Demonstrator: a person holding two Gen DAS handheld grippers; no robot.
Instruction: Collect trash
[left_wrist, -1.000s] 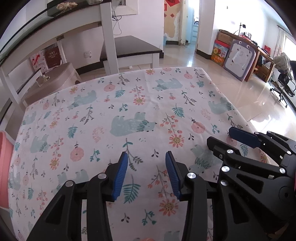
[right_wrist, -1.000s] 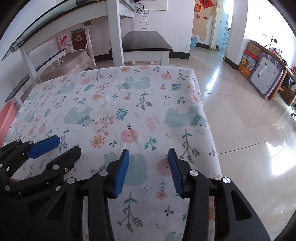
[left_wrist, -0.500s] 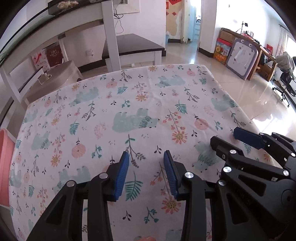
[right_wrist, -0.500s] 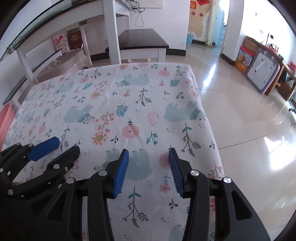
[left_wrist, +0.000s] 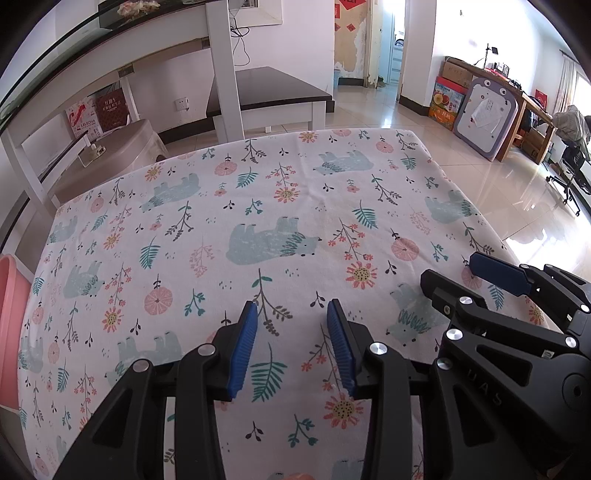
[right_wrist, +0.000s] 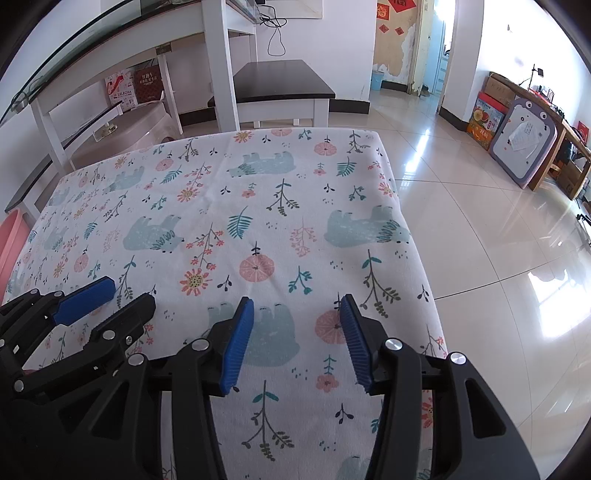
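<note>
Tools first: the left tool (left_wrist: 291, 347) hangs wide and empty over the near middle of the tabletop (left_wrist: 258, 206), as a second ago, while the right tool (right_wrist: 297, 339), just beside it toward the right edge, is opening its jaws with nothing between them. No trash shows on the floral cloth; a pink bin (left_wrist: 9, 317) sits off the left edge. Collection looks finished or unstarted.

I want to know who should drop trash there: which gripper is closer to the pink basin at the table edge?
Left. The left gripper hovers on the side of the table toward the pink basin; the right gripper, jaws opening and empty, is beyond it, near the opposite edge.
</note>
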